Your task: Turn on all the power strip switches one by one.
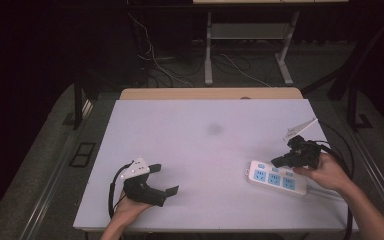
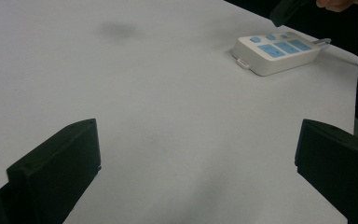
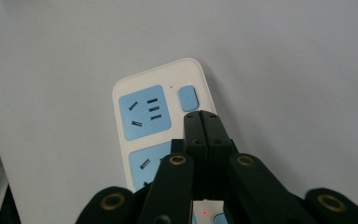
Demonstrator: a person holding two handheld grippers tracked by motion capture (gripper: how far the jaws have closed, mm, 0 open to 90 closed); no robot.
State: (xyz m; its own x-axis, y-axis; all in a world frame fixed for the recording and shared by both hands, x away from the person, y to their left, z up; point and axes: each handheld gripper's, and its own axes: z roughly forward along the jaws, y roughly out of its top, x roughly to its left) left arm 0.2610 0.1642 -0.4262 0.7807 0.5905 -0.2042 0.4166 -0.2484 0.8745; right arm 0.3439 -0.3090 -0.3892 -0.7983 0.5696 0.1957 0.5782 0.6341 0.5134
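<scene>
White power strip (image 1: 276, 178) w/ blue sockets lies flat on the white worktop (image 1: 205, 150), near the right edge, toward the front right corner, long side angled a bit. Its grey cord runs off toward the right edge. In the right gripper view the strip (image 3: 154, 112) shows a blue socket panel and a small blue switch button (image 3: 188, 98) at its rounded end.

Right gripper (image 1: 279, 160) hangs over the strip, held by the right hand (image 1: 325, 172); jaws pressed together, nothing between them, tips (image 3: 203, 122) just below the switch button in that view. Can't tell if tips touch the strip.

Left gripper (image 1: 163, 179) sits near the front left corner of the worktop, well apart from the strip, held by the left hand (image 1: 127, 205). Jaws spread wide, nothing between them but bare worktop (image 2: 168, 140); the strip (image 2: 276, 50) shows far off in the left gripper view.

Faint dark smudge (image 1: 214, 129) on the worktop, mid-back.
</scene>
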